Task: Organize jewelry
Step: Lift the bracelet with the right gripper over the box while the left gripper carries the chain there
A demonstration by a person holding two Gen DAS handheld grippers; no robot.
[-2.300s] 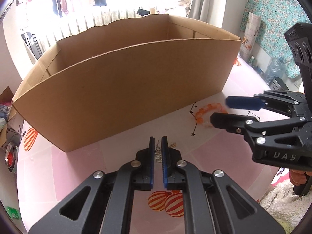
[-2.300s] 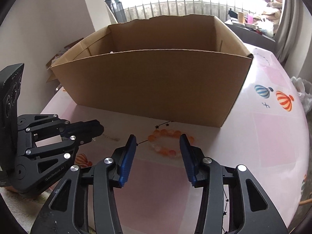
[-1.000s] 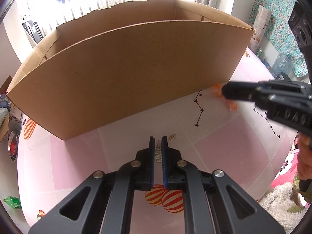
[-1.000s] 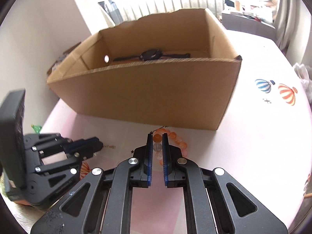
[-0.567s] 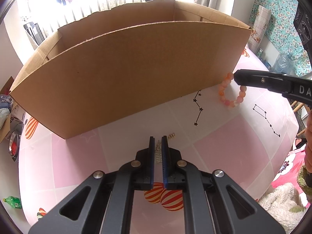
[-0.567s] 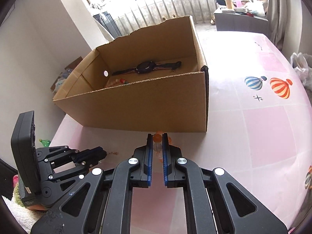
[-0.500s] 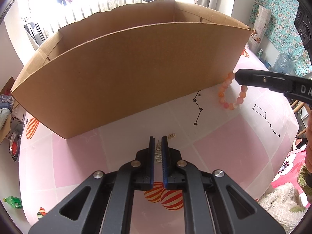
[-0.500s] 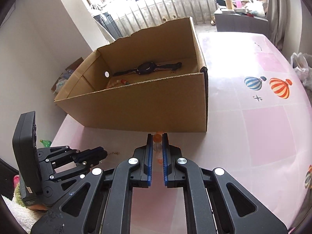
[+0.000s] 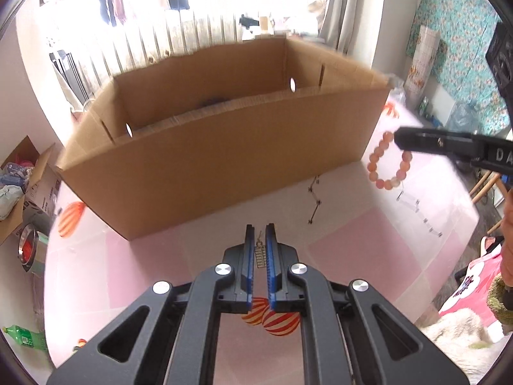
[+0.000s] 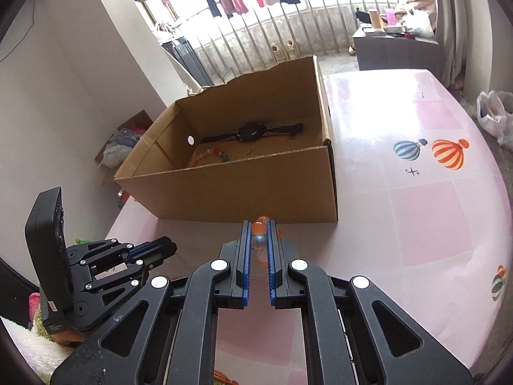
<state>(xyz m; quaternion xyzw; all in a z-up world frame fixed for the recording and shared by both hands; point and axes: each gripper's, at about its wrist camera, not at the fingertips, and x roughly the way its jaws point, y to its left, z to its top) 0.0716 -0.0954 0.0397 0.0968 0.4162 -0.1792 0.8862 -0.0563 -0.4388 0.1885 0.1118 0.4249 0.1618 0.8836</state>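
An open cardboard box (image 9: 224, 147) stands on the pink table; it also shows in the right wrist view (image 10: 243, 189). My right gripper (image 10: 259, 224) is shut on an orange bead bracelet (image 10: 260, 224) and holds it in the air near the box's right front corner. In the left wrist view the bracelet (image 9: 386, 163) hangs from the right gripper (image 9: 400, 139). My left gripper (image 9: 259, 229) is shut on a small gold earring (image 9: 260, 255) above the table in front of the box. Inside the box lie a black watch (image 10: 253, 132) and a bead bracelet (image 10: 208, 155).
The pink tablecloth (image 10: 416, 211) has balloon prints. A steel pot (image 9: 30, 250) and a small open carton (image 9: 22, 176) sit left of the table. A green bottle (image 9: 22, 337) lies low at the left. A white bag (image 10: 493, 115) lies at the far right.
My right gripper closed on the orange bracelet and lifted it off the table towards the box's right corner. My left gripper has risen with the earring, and the box's inside now shows.
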